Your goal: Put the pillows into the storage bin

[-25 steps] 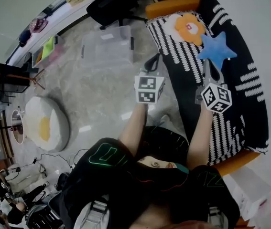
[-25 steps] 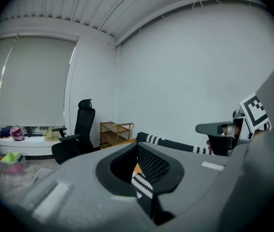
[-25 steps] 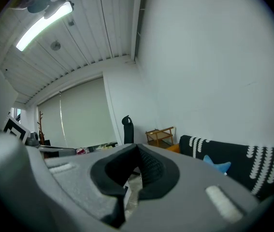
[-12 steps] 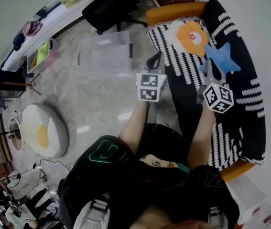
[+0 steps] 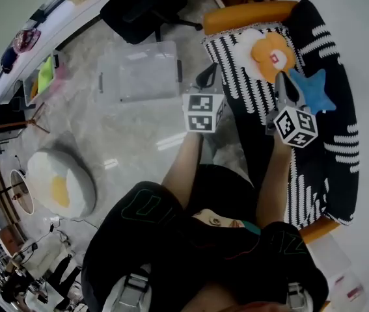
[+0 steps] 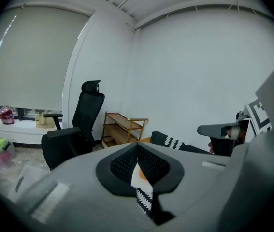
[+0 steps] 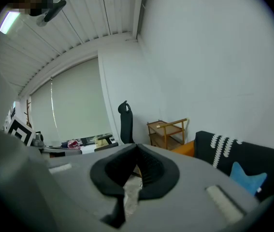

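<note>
Now we see an orange flower pillow [image 5: 272, 52] and a blue star pillow [image 5: 314, 91] on the striped sofa [image 5: 340, 168]; our left claw [image 5: 205, 78] and right claw [image 5: 287, 88] are closed, empty.

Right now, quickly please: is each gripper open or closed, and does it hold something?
Left gripper: closed, jaws together, holding nothing.
Right gripper: closed, jaws together, holding nothing.

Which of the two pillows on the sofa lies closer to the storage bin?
The orange flower pillow, up by the sofa's orange armrest. The blue star pillow lies farther along the seat, away from the clear storage bin.
</note>
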Tool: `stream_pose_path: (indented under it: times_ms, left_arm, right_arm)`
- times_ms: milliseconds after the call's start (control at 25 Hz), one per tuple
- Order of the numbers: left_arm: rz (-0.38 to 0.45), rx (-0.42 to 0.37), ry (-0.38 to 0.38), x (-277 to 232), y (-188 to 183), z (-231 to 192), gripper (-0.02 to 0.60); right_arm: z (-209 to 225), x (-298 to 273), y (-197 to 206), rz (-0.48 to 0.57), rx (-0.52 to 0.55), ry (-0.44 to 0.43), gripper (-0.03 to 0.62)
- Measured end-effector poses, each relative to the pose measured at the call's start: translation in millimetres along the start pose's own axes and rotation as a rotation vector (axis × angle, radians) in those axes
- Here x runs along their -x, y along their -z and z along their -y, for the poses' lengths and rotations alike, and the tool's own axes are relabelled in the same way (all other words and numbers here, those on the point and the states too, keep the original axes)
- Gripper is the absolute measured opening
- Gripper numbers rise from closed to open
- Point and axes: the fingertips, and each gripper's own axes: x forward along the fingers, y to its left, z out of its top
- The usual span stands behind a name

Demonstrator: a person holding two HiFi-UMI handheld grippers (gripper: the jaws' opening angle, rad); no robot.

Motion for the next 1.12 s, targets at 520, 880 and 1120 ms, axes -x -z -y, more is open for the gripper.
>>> stream_pose_path:
  times_ms: [520,880,1120]
  left_arm:
    - [-0.028,0.073,0.099,-82.3,-14.4,-25.7,0.011]
    - [-0.104,-0.074,0.268,-164.3,-16.2,56.5,0.011]
    - [-0.200,-0.120,0.275,-231.0,0.8,88.8,0.011]
  right_arm:
    - [53.0,-53.7,-34.2,-0.013,0.027,0.161,0.003]
    - [161.5,-52.0,-27.2,0.026,-0.093,0.304,0.003]
    - [234.1,-66.3,-2.1,0.003,-0.194,0.365,0.003]
